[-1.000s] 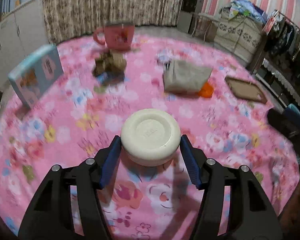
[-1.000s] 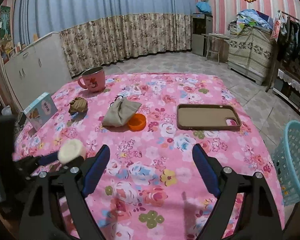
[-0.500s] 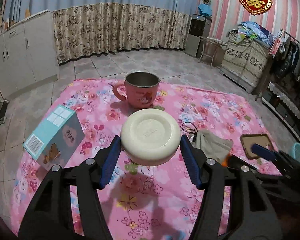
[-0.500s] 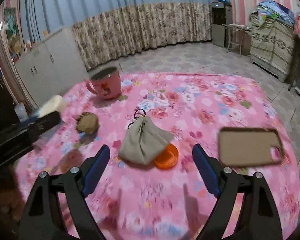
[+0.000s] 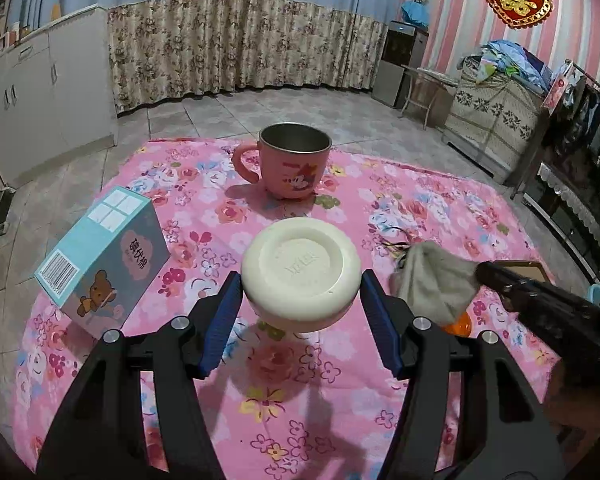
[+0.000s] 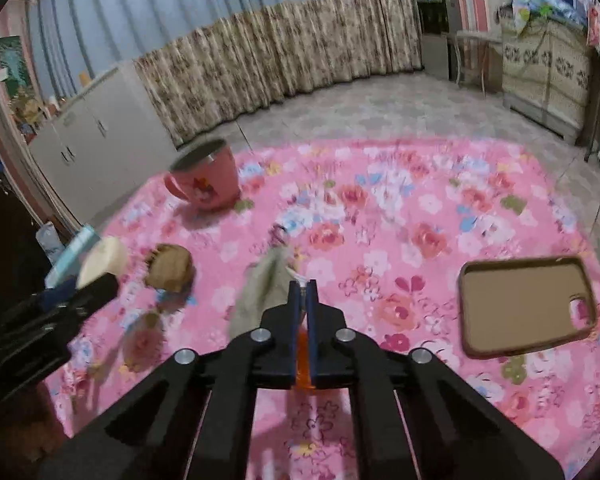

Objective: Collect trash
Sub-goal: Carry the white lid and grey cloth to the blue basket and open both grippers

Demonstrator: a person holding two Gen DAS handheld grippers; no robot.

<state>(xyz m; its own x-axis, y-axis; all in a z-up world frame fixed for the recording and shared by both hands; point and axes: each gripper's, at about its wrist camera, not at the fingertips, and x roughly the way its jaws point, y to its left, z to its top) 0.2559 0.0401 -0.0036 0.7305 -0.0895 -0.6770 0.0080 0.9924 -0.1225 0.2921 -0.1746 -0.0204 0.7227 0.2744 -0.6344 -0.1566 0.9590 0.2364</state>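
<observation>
Left wrist view: left gripper (image 5: 300, 312) fingers clamped on white soap bar (image 5: 300, 274), held above floral bench (image 5: 204, 204). Right gripper (image 6: 299, 292) fingers pressed together at grey pouch (image 6: 262, 284); whether pinching it, cannot tell. Bin out of view; next, likely carry soap there

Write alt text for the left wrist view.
The left gripper holds a round white soap bar above a pink floral cloth. Beyond stand a pink mug and, left, a teal box.

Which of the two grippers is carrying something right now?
The left gripper: the round white soap bar sits clamped between its blue pads, lifted off the pink cloth. The right gripper has its jaws shut together, with nothing visibly gripped.
</observation>
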